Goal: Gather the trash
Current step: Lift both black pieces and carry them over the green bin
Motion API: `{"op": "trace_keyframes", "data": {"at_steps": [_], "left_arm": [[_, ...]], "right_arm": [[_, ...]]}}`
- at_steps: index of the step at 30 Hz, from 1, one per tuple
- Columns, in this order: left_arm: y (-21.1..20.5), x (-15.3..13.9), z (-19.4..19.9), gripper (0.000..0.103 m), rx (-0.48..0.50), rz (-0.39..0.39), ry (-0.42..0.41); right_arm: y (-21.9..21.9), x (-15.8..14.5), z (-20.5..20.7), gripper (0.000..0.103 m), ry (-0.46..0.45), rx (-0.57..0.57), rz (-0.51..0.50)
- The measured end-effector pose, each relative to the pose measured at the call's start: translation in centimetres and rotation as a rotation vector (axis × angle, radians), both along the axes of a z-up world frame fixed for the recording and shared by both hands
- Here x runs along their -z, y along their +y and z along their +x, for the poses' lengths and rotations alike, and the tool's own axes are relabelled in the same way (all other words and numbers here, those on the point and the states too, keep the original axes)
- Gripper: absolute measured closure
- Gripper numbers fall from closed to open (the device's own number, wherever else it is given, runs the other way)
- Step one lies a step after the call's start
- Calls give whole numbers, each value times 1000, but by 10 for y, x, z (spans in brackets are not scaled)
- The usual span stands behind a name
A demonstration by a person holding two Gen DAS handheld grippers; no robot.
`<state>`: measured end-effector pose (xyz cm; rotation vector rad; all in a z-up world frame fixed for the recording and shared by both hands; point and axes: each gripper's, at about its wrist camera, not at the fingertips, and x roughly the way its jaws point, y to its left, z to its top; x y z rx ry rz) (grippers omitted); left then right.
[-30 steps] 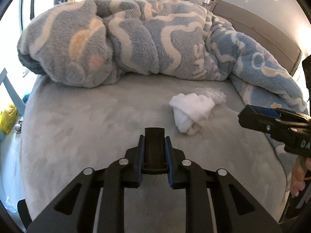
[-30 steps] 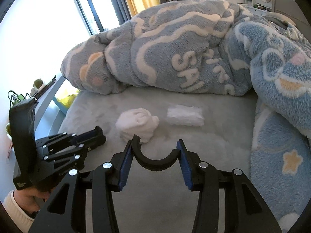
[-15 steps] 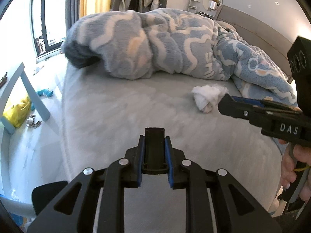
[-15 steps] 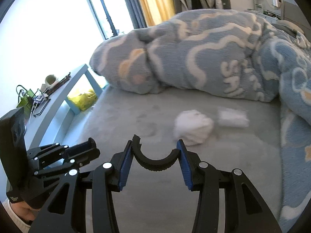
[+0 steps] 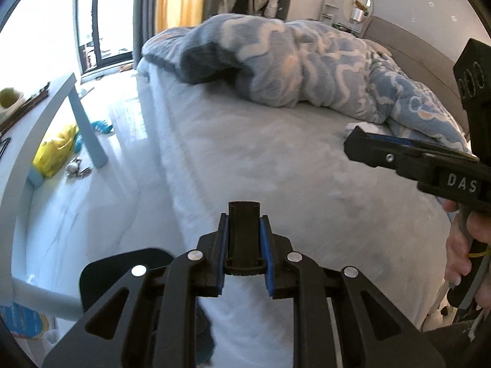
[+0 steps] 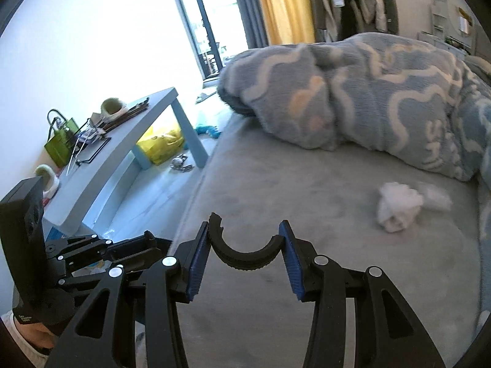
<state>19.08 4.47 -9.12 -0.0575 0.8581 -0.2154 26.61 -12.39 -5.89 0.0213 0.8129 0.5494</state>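
A crumpled white tissue wad (image 6: 399,208) lies on the grey bed (image 6: 276,184) with a second, flatter white piece (image 6: 435,196) just right of it. In the left wrist view only a white corner (image 5: 357,127) shows behind the right gripper's finger. My left gripper (image 5: 244,254) is narrowly closed with nothing between the pads, over the bed's left edge. My right gripper (image 6: 245,257) is open and empty, well short and left of the tissues. The right gripper's body (image 5: 429,165) shows at the right of the left wrist view.
A bunched blue and cream blanket (image 5: 291,64) covers the far side of the bed. A light blue side table (image 6: 122,141) with clutter stands left of the bed. A yellow bag (image 5: 55,150) and small items lie on the floor under it.
Both grippers have swung left and back from the tissues. The tissues have shifted to the right in both views and the floor and side table have come into view. Jaws unchanged.
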Motion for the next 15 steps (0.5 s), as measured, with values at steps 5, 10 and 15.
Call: {"op": "trace_keyframes", "data": {"at_steps": [5,10,15], "left_arm": [[30,3,-11,81,-29,-3,12],[49,8,-20,81,-42,19,37],[68,21,-24,81,-62,43,100]], "right_arm": [[29,3,-8,57,2,-40,-12],[56,5,-15,57,-1,-83,-27],[79,5,-19,57,2,-114,-22]]}}
